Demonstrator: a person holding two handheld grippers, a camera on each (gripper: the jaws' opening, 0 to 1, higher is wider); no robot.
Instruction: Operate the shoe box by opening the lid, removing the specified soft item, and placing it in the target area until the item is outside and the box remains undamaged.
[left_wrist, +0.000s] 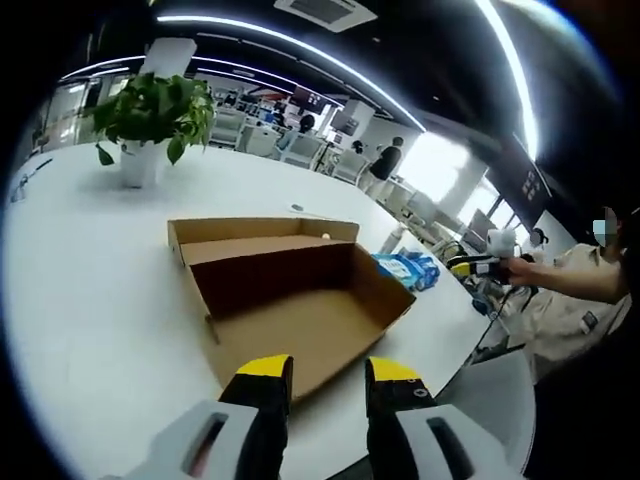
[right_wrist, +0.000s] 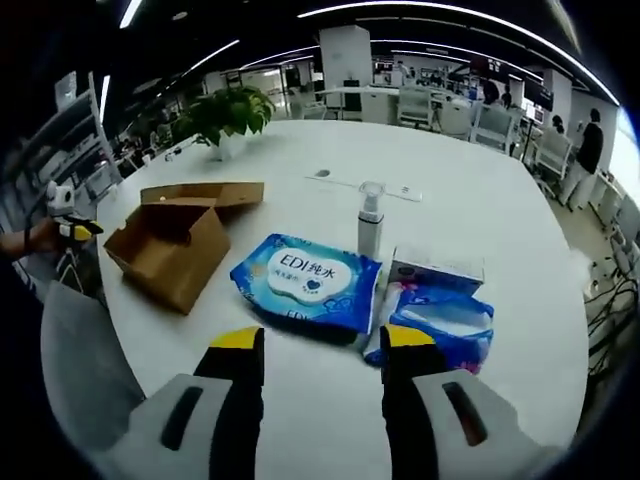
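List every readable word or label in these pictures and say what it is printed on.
"EDI纯水": on the white oval of the blue wipes pack.
Small blue pack: print too blurred to read.
White box: print too small to read.
Spray bottle: no legible label.
Cardboard box: no text visible.

blue wipes pack | label reads "EDI" with Chinese characters

A round white table carries an open cardboard box, lid flap back. Just beside it lies a blue wipes pack, then a second blue pack, a small carton, an upright spray bottle and a potted plant.
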